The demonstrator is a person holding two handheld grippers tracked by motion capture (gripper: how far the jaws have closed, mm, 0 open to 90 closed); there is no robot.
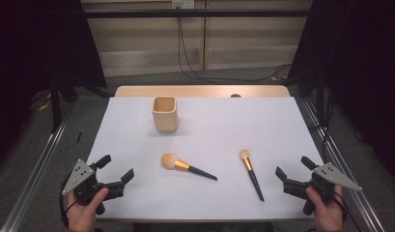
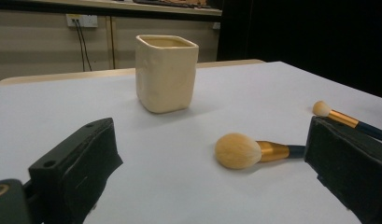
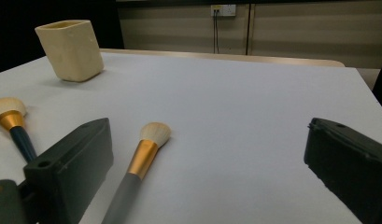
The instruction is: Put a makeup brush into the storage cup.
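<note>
Nearest the camera in the high view we see our two hands at the table's near edge, each holding a gripper; our left gripper (image 1: 115, 168) sits at the near left corner with its jaws spread wide and nothing between them; our right gripper (image 1: 295, 167) sits at the near right corner, jaws equally wide and bare. Between them on the white table (image 1: 209, 121) lie two brushes; the large brush (image 1: 185, 165) rests near the middle, closer to the near edge, its head pointing left and its dark handle running right; the slim brush (image 1: 251, 174) lies right of it, well apart, head toward the far edge and handle toward the near edge, near our right gripper. A cream cup (image 1: 165, 113) stands upright toward the far edge, left of centre.

From the left gripper view we look between two parted black jaws; the large brush (image 2: 254, 150) lies just ahead, its handle passing behind the right-hand jaw; the cup (image 2: 166, 73) stands beyond, and the slim brush (image 2: 340, 117) shows at the right.

From the right gripper view the jaws again stand wide apart; the slim brush (image 3: 139, 165) lies beside the left-hand jaw, untouched; the large brush (image 3: 11, 123) and the cup (image 3: 71, 49) lie farther left.
</note>
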